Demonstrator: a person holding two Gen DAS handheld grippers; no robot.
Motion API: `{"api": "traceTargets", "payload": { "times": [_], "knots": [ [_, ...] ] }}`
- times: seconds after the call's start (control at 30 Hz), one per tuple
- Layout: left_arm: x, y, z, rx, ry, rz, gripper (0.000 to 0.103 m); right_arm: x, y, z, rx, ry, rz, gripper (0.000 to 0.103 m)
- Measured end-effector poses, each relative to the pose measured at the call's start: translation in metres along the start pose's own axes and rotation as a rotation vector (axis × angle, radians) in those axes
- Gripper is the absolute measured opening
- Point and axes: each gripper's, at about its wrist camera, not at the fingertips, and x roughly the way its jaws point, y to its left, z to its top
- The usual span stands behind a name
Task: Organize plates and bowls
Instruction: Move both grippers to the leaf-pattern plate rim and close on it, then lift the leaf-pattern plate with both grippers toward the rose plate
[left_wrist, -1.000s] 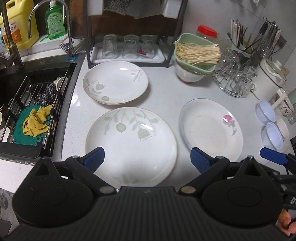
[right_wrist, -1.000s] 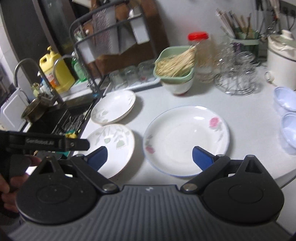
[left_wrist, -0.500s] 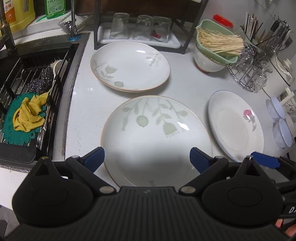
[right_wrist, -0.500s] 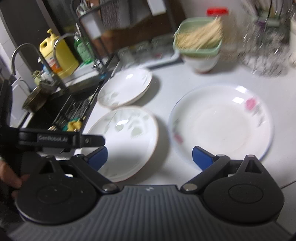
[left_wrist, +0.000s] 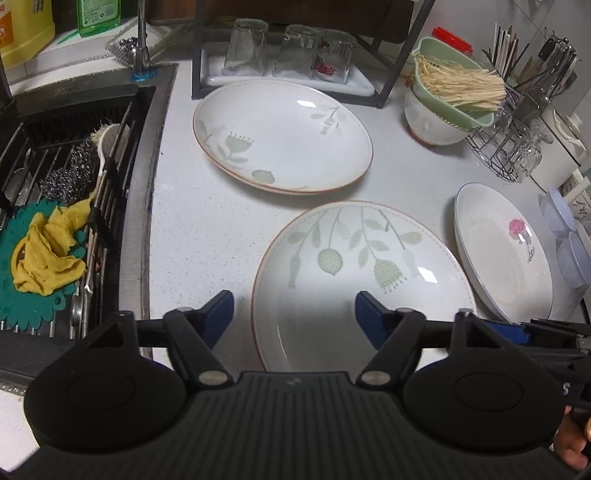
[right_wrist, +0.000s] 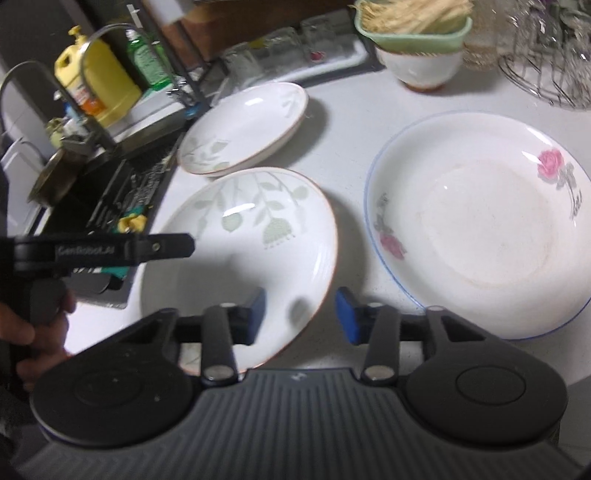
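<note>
Three plates lie on the white counter. The leaf-patterned plate (left_wrist: 362, 273) (right_wrist: 240, 236) is closest. Behind it sits a second floral plate (left_wrist: 284, 136) (right_wrist: 243, 125), and a rose plate (left_wrist: 502, 251) (right_wrist: 480, 221) lies to the right. My left gripper (left_wrist: 293, 315) hangs low over the leaf plate's left rim, which passes between its closing jaws; the pads do not press it. My right gripper (right_wrist: 301, 314) straddles the same plate's right rim, jaws closing, a gap still showing on both sides. In the right wrist view the left gripper's body (right_wrist: 159, 247) shows, held by a hand (right_wrist: 37, 332).
A sink (left_wrist: 74, 184) with a rack, scrubbers and a yellow cloth lies left. Upturned glasses (left_wrist: 288, 48) stand on a tray at the back. A green strainer of pale sticks sits in a white bowl (left_wrist: 432, 118). A wire rack (left_wrist: 517, 140) and small clear bowls (left_wrist: 561, 221) are at the right.
Both grippers have dropped lower and closer to the leaf plate. Their jaws have narrowed from wide open, the right more than the left.
</note>
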Motion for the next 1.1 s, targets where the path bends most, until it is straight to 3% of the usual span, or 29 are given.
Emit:
{"api": "traceTargets", "payload": {
  "times": [0.07,0.17,0.57,0.73,1.1],
  "knots": [
    [0.006,0.001,-0.001,0.007,0.011,-0.011,0.062,0.004,-0.002,0.001,0.025,-0.001,-0.023,0.022],
    [0.011,-0.001,0.000,0.034,0.009,-0.012,0.056,0.007,-0.002,0.002,0.043,-0.006,-0.055,0.016],
    [0.022,0.006,0.013,0.057,0.049,-0.079,0.055,0.017,0.004,0.011,0.099,-0.029,-0.111,0.016],
    [0.024,0.019,0.021,-0.004,0.087,-0.149,0.055,0.014,0.001,0.012,0.126,-0.010,-0.080,0.015],
    [0.002,0.008,0.040,-0.010,0.150,-0.245,0.055,-0.022,-0.008,0.034,0.177,-0.036,-0.036,0.015]
  ]
}}
